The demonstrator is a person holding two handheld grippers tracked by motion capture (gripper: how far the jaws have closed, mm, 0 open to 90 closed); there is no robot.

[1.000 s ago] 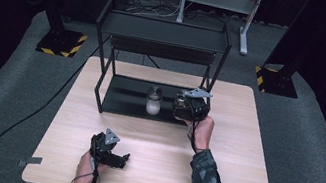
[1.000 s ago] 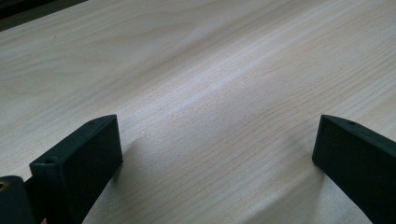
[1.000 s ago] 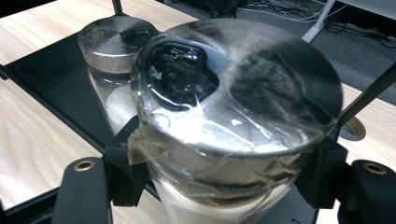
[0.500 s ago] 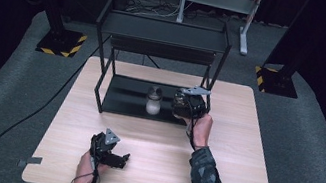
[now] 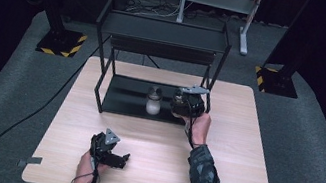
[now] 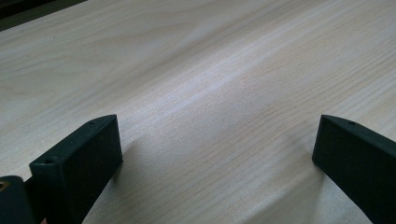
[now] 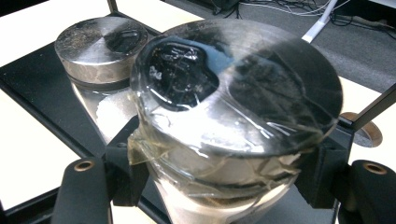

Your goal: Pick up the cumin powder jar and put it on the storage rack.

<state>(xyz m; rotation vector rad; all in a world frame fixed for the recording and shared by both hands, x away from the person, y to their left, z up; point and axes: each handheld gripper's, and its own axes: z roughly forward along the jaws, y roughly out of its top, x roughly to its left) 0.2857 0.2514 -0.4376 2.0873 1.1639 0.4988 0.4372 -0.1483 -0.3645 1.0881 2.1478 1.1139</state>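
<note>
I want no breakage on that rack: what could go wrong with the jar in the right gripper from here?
The held jar sits close beside the other jar on the rack's lower shelf; a sideways nudge could knock that one over. The right gripper grips just under the taped lid, on smooth glass, so the jar might slip. The rack's post stands near the hand and could catch it. The left gripper rests far off, too far to steady anything.

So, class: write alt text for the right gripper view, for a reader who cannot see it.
The right gripper clamps a metal-lidded jar, its lid wrapped in clear tape, over a black shelf. A second jar with white contents stands just behind.
</note>
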